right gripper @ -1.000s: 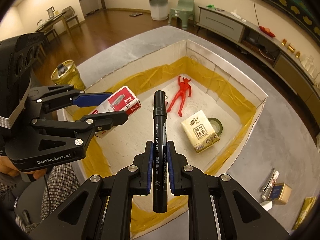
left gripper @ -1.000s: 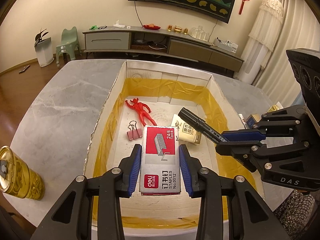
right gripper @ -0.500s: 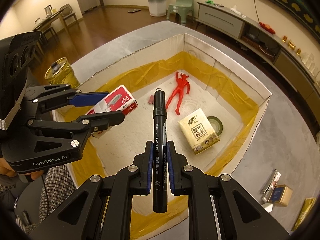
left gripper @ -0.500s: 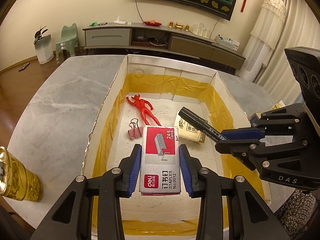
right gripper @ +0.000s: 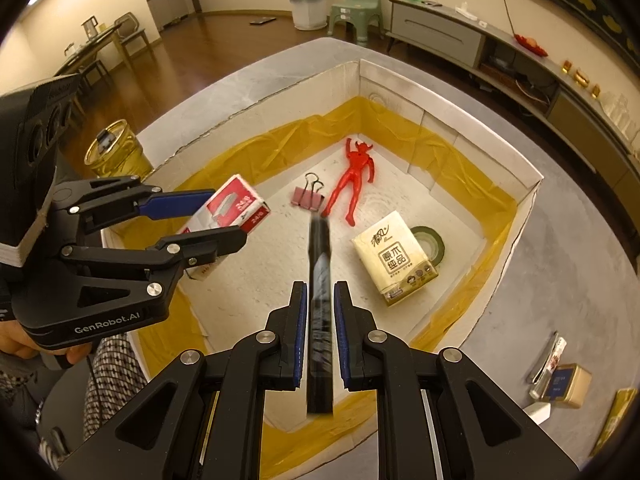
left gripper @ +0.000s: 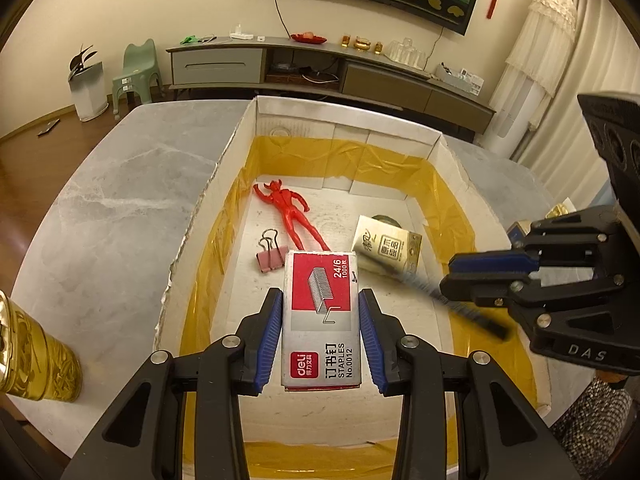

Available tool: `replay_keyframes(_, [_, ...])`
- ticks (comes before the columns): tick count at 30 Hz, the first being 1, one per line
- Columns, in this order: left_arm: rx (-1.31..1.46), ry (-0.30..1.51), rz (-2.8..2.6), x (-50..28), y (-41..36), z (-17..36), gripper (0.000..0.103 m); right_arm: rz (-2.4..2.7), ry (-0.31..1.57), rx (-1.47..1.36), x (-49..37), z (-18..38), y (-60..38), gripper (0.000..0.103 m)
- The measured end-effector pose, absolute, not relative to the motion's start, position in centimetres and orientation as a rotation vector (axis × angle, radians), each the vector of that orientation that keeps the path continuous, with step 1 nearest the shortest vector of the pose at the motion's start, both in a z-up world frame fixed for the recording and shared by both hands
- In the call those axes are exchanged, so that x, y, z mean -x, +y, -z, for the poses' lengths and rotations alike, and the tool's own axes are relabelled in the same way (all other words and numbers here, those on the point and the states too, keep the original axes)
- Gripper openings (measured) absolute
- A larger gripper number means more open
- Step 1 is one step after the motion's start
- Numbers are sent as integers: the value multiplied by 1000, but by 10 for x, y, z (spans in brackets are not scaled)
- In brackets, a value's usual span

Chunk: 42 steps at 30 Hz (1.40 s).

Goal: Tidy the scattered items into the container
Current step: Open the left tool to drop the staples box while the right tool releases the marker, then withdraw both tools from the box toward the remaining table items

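Observation:
Over the near end of a white cardboard box lined with yellow tape [left gripper: 348,132] [right gripper: 452,120], my left gripper [left gripper: 320,296] [right gripper: 224,216] is shut on a red and grey staples box [left gripper: 320,320] [right gripper: 232,204]. My right gripper [right gripper: 320,288] [left gripper: 448,278] stands open above the box's right side. A black marker [right gripper: 320,264] [left gripper: 420,286] is motion-blurred between its pads, with a gap on each side. On the box floor lie a red figure [left gripper: 292,208], a pink binder clip [left gripper: 272,260], a tissue pack [left gripper: 388,244] and a green tape roll [right gripper: 434,240].
The box sits on a grey marble table [left gripper: 112,208]. A gold can [left gripper: 36,352] [right gripper: 116,148] stands on the table left of the box. Small packets and a little tin [right gripper: 560,376] lie on the table to the right. A person's patterned sleeve [right gripper: 112,372] shows low down.
My right gripper has opened and the marker, held firmly before, now blurs loose between the pads. The left gripper still holds the staples box and has moved slightly forward over the container.

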<state>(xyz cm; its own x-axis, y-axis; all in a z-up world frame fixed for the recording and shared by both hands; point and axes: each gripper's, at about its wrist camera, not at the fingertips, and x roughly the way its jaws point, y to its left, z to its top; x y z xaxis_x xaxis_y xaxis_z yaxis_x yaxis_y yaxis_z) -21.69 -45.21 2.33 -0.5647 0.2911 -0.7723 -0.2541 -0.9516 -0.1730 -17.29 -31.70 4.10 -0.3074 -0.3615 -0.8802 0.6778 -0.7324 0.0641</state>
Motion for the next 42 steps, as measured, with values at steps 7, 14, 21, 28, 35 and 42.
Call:
replay_keyframes(7, [1269,-61,-2530,217,-452,-23,40,2068,422,-1283,170,-41,-316,15])
replay_keyframes(14, [1271,-62,-2530,216,-452,-23,40,2067,422,-1281,169,-41,-316,15])
replay_keyframes(21, [1271,-62,-2529,214,-453,-22,40,2065,422,-1283,167,-42,-316,15])
replay_keyframes(28, [1270,-61,-2525,212,-452,-21,40,2063,425,-1282,164,-42,-316,15])
replay_keyframes(35, [1269,-62,-2527,210,-452,-22,40,2060,425,-1282,163,-42,-316,15])
replay_keyframes(42, [1272,-64,-2524,210,-453,-22,40,2057,425,-1282,160,-43,-317,15])
